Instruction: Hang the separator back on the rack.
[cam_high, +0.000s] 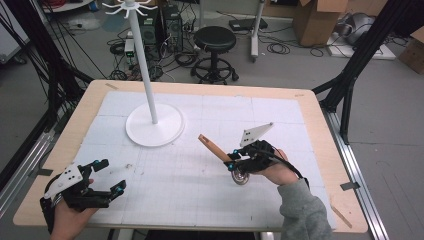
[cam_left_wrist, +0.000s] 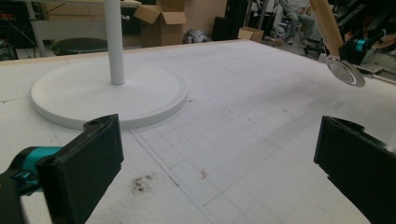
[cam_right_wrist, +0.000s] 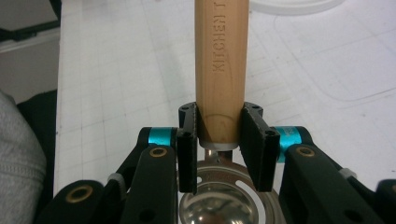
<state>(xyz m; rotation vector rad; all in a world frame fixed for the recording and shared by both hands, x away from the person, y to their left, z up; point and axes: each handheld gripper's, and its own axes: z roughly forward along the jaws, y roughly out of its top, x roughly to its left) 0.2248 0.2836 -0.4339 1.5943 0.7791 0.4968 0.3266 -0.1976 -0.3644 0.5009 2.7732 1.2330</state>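
Note:
A utensil with a wooden handle (cam_high: 212, 147) and a round shiny metal head (cam_high: 241, 177) is held above the white mat, right of centre. My right gripper (cam_high: 232, 161) is shut on the handle just above the head. In the right gripper view the jaws clamp the handle (cam_right_wrist: 220, 70) on both sides, and the metal head (cam_right_wrist: 224, 200) sits below the right gripper (cam_right_wrist: 219, 140). My left gripper (cam_high: 111, 176) is open over the near left of the mat, nothing between its jaws. The left gripper (cam_left_wrist: 215, 163) view shows the utensil (cam_left_wrist: 345, 72) far right.
A white stand with a round base (cam_high: 155, 127) and tall pole (cam_high: 142, 60) rises at the mat's back left; its base (cam_left_wrist: 107, 95) lies just ahead of my left gripper. Behind the wooden table edge (cam_high: 200, 86) are a black stool (cam_high: 215, 40), cables and cardboard boxes (cam_high: 320, 20).

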